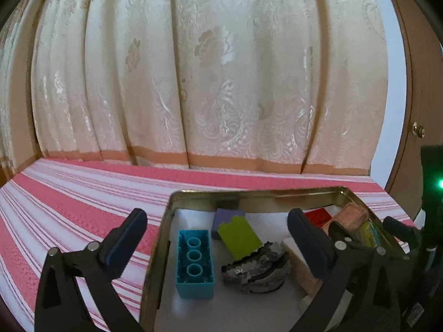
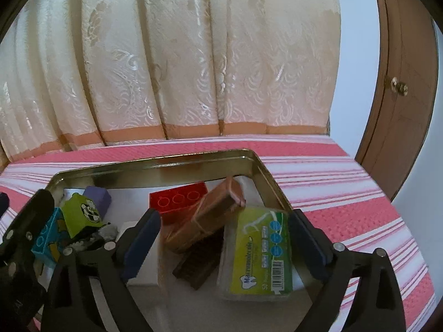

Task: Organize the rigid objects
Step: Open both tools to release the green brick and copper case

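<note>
A gold metal tin (image 1: 249, 193) (image 2: 155, 163) sits on a pink striped cloth. In the left wrist view it holds a blue brick (image 1: 195, 262), a lime brick (image 1: 239, 238), a purple brick (image 1: 225, 218), a grey rock (image 1: 257, 271) and a red brick (image 1: 318, 217). The right wrist view shows the red brick (image 2: 177, 199), a copper box (image 2: 210, 218), a dark brown block (image 2: 202, 262) and a green floss pack (image 2: 260, 251). My left gripper (image 1: 217, 246) is open above the tin's left side. My right gripper (image 2: 224, 244) is open above the tin's right side, empty.
The striped cloth (image 1: 69, 207) (image 2: 346, 199) extends around the tin. A cream curtain (image 1: 193, 83) hangs close behind. A wooden door (image 2: 401, 96) with a knob stands at the right. A white block (image 2: 146, 271) lies in the tin under the right gripper's left finger.
</note>
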`<control>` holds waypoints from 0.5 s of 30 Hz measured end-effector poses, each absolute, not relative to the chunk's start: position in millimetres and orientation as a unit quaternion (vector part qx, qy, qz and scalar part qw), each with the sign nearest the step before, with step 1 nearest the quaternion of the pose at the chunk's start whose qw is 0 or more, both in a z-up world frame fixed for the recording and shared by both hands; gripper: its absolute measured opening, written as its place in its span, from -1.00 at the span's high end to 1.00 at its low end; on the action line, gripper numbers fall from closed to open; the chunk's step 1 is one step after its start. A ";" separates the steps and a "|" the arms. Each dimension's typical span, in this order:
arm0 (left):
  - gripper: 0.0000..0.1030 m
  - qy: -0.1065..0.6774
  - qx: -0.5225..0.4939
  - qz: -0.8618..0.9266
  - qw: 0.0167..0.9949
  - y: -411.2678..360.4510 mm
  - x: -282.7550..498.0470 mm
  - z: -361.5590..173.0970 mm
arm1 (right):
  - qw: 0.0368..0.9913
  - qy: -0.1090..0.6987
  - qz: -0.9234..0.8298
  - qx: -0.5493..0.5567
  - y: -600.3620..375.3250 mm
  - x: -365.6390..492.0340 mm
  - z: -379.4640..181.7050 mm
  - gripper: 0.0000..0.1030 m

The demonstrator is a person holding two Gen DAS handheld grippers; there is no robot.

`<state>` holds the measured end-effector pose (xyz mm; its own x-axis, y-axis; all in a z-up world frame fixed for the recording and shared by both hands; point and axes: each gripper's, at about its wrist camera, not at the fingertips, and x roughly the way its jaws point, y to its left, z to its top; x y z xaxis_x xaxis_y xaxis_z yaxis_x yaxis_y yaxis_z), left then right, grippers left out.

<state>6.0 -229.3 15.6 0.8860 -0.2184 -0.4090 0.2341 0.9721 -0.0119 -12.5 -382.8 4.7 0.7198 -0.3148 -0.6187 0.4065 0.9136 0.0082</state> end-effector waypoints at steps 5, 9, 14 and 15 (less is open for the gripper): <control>-0.99 0.200 0.009 -0.118 0.973 -220.9 2.6 15.4 | 0.931 0.301 -0.194 0.065 -376.3 -20.1 9.4 -0.84; -0.99 0.204 0.024 -0.109 0.973 -220.3 1.4 14.0 | 0.934 0.287 -0.194 0.084 -379.8 -28.8 11.4 -0.85; -0.99 0.180 0.046 -0.115 0.976 -220.0 -11.2 16.4 | 0.935 0.278 -0.191 0.110 -385.1 -37.5 12.1 -0.85; -0.99 0.178 0.048 -0.116 0.976 -220.0 -12.3 16.6 | 0.936 0.275 -0.191 0.111 -384.8 -38.6 12.5 -0.86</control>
